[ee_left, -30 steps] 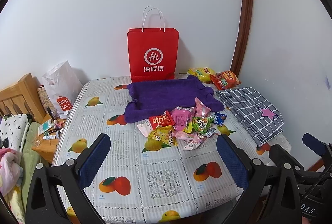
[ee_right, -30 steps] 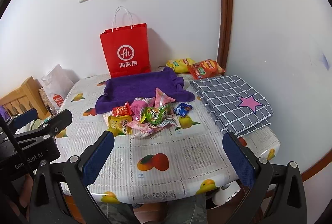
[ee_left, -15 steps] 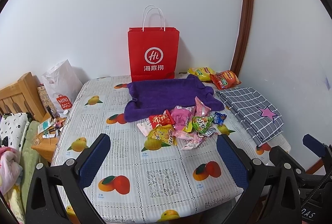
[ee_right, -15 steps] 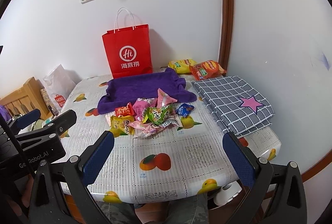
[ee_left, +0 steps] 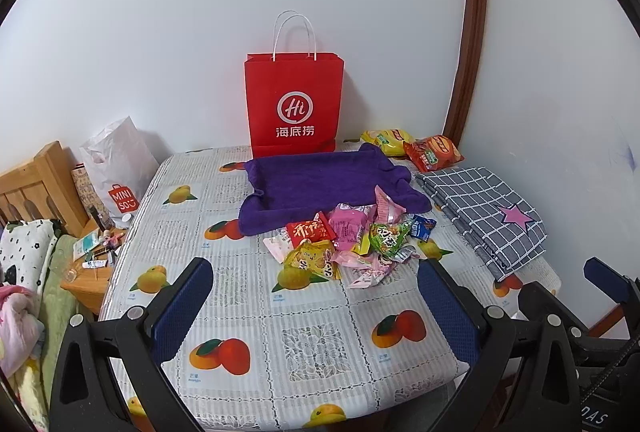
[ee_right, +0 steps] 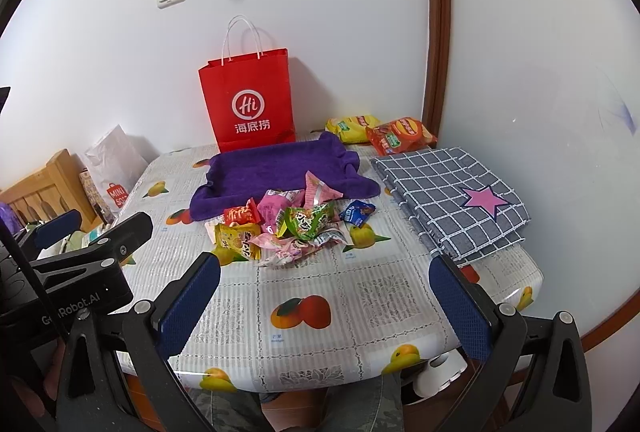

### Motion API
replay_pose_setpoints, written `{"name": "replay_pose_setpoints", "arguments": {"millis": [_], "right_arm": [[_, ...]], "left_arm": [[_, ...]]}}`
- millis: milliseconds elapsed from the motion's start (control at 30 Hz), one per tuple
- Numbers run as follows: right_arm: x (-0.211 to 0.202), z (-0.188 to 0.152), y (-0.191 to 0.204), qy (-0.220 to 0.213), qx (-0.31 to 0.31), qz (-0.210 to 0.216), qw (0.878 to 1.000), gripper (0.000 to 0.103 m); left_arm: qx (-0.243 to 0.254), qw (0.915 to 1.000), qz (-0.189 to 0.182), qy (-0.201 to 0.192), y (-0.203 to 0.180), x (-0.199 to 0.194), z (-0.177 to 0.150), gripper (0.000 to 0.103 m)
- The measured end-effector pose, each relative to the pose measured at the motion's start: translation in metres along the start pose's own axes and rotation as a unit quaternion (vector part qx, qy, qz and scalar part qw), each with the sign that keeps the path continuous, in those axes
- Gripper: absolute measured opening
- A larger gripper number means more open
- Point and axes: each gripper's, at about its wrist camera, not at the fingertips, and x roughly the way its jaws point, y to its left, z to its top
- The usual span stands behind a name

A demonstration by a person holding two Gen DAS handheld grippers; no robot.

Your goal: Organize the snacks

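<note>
A loose heap of small snack packets [ee_left: 348, 244] lies mid-tabletop, touching the near edge of a purple towel tray [ee_left: 320, 179]: red, pink, green, yellow and blue wrappers overlapping. Well behind, by the wall, a yellow chip bag [ee_left: 386, 140] and an orange-red chip bag [ee_left: 434, 153] lie flat, touching.

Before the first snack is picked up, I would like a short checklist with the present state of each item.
1. Left gripper open and holding nothing: ok.
2. Right gripper open and holding nothing: ok.
3. Snack pile in view and nothing covering it, on the table in front of the purple towel: ok.
4. Purple towel bare, room to lay snacks on it: ok.
5. Single packets easy to separate: not ok, they overlap in a heap.
6. Red paper bag open at the top: cannot tell, only its front shows.
</note>
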Motion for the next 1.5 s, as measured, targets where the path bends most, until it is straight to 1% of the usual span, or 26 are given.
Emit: {"name": "replay_pose_setpoints", "arguments": {"millis": [1167, 1500], "right_arm": [[-0.0067, -0.0058, 0.0011, -0.009, 0.001, 0.007, 1.0, 0.103], [-0.0033, -0.0076, -0.0007, -0.008, 0.005, 0.013, 1.0, 0.103]], "left_arm": [[0.0, 1.0, 0.0, 0.0, -0.0004, -0.0001, -0.0007, 0.103], [0.0, 1.0, 0.0, 0.0, -0.0004, -0.0001, -0.0017, 0.103]]}}
